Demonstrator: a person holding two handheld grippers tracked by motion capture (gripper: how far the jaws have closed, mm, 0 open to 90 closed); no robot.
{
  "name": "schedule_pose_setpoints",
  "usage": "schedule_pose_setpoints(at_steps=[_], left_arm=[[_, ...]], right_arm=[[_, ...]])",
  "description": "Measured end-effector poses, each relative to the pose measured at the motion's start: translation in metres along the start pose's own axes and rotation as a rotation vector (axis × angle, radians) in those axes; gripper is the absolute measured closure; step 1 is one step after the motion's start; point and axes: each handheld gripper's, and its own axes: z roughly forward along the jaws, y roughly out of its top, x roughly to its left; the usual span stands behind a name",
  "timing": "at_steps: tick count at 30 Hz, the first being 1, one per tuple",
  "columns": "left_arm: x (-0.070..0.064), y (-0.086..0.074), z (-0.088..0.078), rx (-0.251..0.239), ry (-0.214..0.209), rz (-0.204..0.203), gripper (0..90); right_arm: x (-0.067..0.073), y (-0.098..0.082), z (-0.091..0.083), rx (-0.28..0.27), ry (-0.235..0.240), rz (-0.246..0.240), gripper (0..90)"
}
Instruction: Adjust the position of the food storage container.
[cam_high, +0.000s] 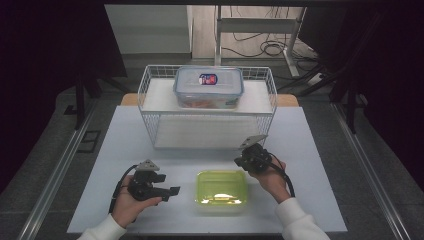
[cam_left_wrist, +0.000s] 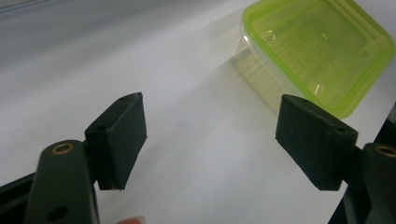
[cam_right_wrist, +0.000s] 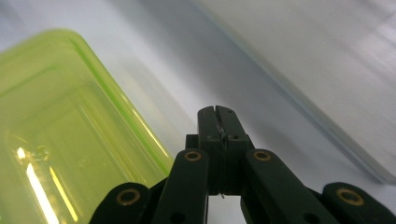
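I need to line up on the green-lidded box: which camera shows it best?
The high view: the whole green-lidded box sits on the table between both hands. The left gripper view shows most of its lid and one side; the right gripper view shows one blurred corner.

Dim room, bright table, soft close-up blur.

A square, translucent lime-green plastic container with rounded corners (cam_high: 221, 190) sits flat and upright on the pale bench, in the lower middle of the high view. Its green lid is on, with a raised rim around a sunken centre panel, and light glints off its near edge. In the left gripper view it fills the upper right corner (cam_left_wrist: 313, 46), its clear lower wall showing beneath the lid; in the right gripper view it takes up the left side (cam_right_wrist: 60, 135).
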Motion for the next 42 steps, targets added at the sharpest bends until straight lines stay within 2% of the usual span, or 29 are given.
schedule_pose_setpoints(at_steps=[4, 7, 9, 15, 19, 21, 25, 28, 34, 37, 42], left_arm=[[0.0, 0.0, 0.0, -0.008, -0.013, 0.0, 24.3], [0.0, 0.0, 0.0, -0.02, -0.031, -0.01, 24.8], [-0.001, 0.001, 0.001, -0.023, -0.044, -0.022, 24.9], [-0.001, 0.0, 0.0, -0.054, -0.083, -0.076, 25.2], [0.001, 0.001, -0.001, -0.076, -0.098, -0.102, 26.0], [0.002, 0.001, -0.001, -0.095, -0.1, -0.104, 26.1], [0.001, 0.001, -0.001, -0.109, -0.106, -0.093, 26.3], [0.001, 0.0, -0.002, -0.106, -0.103, -0.085, 26.3], [0.0, 0.0, -0.003, -0.108, -0.124, -0.091, 26.4], [-0.001, 0.0, -0.001, -0.104, -0.135, -0.097, 26.4], [-0.004, 0.001, 0.002, -0.109, -0.171, -0.135, 26.4]], right_arm=[[0.004, -0.012, -0.022, -0.09, 0.026, 0.051, 89.0], [0.012, -0.024, -0.038, -0.13, 0.042, 0.063, 89.1], [0.015, -0.033, -0.046, -0.145, 0.072, 0.097, 89.0], [0.017, -0.057, -0.061, -0.196, 0.117, 0.159, 88.5], [0.02, -0.071, -0.063, -0.199, 0.134, 0.199, 73.0], [0.022, -0.077, -0.063, -0.219, 0.141, 0.219, 63.9], [0.026, -0.084, -0.064, -0.237, 0.14, 0.237, 43.2], [0.027, -0.087, -0.064, -0.247, 0.152, 0.251, 34.6], [0.026, -0.089, -0.063, -0.256, 0.191, 0.301, 24.8], [0.026, -0.091, -0.062, -0.269, 0.186, 0.307, 22.7], [0.024, -0.092, -0.061, -0.283, 0.189, 0.333, 23.2]])
